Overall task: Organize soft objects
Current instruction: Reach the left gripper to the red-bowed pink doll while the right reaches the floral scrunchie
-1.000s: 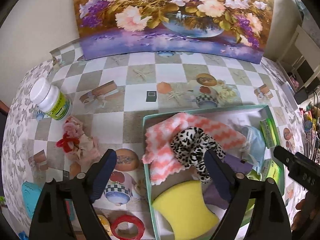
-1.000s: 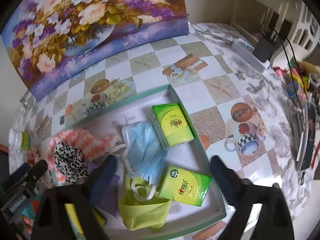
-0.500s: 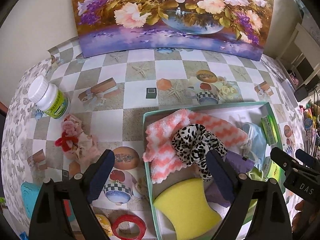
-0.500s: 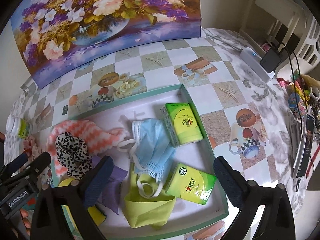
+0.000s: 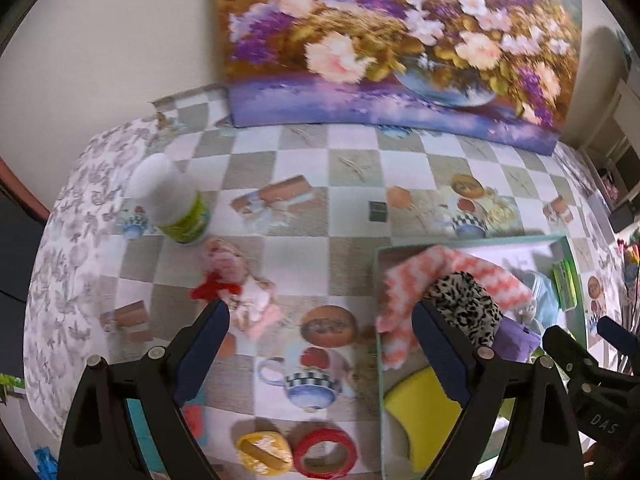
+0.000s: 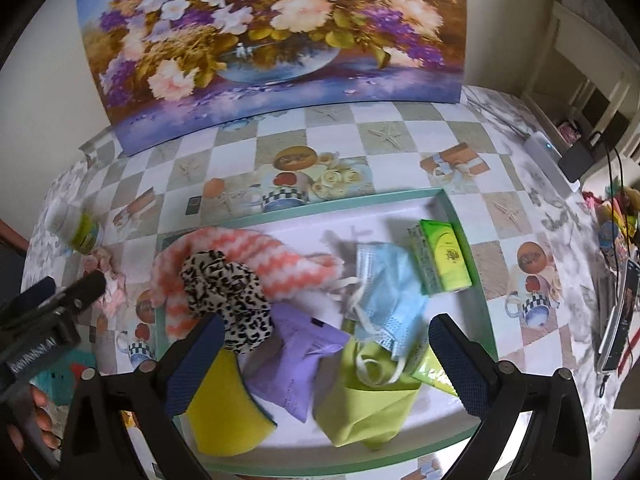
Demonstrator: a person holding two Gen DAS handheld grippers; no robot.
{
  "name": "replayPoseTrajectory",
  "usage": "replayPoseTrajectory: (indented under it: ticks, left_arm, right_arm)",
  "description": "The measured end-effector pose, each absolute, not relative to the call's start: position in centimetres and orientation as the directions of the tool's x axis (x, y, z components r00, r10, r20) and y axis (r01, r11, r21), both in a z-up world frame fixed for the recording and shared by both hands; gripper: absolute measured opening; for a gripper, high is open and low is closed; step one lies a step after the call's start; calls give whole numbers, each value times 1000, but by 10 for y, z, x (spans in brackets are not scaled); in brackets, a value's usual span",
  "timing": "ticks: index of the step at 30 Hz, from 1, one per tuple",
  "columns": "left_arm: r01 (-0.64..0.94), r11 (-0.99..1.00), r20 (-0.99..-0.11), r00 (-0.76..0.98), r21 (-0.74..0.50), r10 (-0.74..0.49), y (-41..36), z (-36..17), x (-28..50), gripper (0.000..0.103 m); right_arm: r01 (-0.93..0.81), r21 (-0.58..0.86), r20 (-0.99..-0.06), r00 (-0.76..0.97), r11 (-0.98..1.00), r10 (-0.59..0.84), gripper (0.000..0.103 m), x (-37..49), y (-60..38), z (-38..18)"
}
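A teal-rimmed box (image 6: 476,264) holds a pink zigzag cloth (image 6: 256,256), a leopard-print scrunchie (image 6: 224,288), a blue face mask (image 6: 384,292), a purple cloth (image 6: 300,360), a lime cloth (image 6: 368,408), a yellow sponge (image 6: 224,412) and a green tissue pack (image 6: 442,256). A small pink doll with a red bow (image 5: 236,288) lies on the tablecloth left of the box (image 5: 378,356). My left gripper (image 5: 320,332) is open and empty, above the cloth between doll and box. My right gripper (image 6: 324,348) is open and empty over the box's front half.
A white bottle with a green label (image 5: 172,200) stands behind the doll. A yellow tape roll (image 5: 262,454) and a red tape roll (image 5: 326,450) lie near the front edge. A flower painting (image 6: 272,40) leans at the back. A phone and cables (image 6: 616,320) lie far right.
My left gripper has swung left, from over the box towards the doll. My right gripper has shifted left and nearer to the box contents. Both stay open.
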State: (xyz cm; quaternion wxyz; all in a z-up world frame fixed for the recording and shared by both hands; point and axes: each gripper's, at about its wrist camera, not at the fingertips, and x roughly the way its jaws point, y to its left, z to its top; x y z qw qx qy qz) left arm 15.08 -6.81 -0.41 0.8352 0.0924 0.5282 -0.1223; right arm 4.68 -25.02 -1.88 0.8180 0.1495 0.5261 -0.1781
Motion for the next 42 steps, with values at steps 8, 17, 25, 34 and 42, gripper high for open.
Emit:
replayPoseTrajectory:
  ticks: [8,17,25,34,42]
  left_arm:
    - [230,971,-885,463,67,-49,-33,11,156,93]
    - [140,987,-882,471,82,7,12,14,159,93]
    - [99,993,-897,441,69,18,36,3,166,93]
    - [107,994,-916,400,33,-13,39,-12,181,93]
    - [99,995,-929,366,-18,-53,53,-17,194,93]
  right_arm:
    - [410,70,-906,408,909,-114,103,52,-233,-11]
    - [321,135,-905,425,937,-15,103,65,-197,-11]
    - [219,139,-908,416,966,36,103,85,-150,-23]
    - [145,182,-893,439,973,102,103,109,-124,-33]
    - [94,186,-891,435,978,128,103,129,-110,-42]
